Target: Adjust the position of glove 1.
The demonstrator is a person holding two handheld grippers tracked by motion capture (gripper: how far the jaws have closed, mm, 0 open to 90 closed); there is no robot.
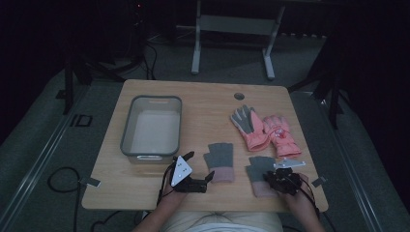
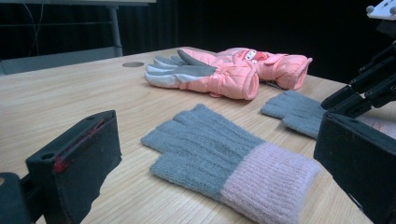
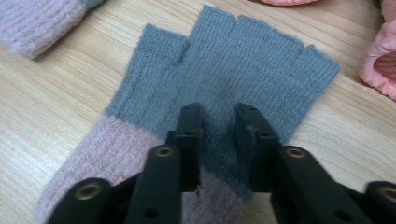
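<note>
1. Pinching the right grey-pink knit glove (image 3: 224,79), right gripper (image 3: 218,122) fingers nearly closed, glove flat on counter (image 1: 203,104).
2. Left gripper (image 1: 199,166) fingers wide open, holding nothing, beside the left knit glove (image 2: 224,154).
3. No readable labels.

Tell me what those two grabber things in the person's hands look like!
Both are black. The left gripper wears a pale grey three-cornered plate with small dots on top, and its blocky jaws have a red strip along the inner face. The right gripper has black linked bars with round brass-coloured rivets. Thin black cables trail back from each toward the person.
</note>
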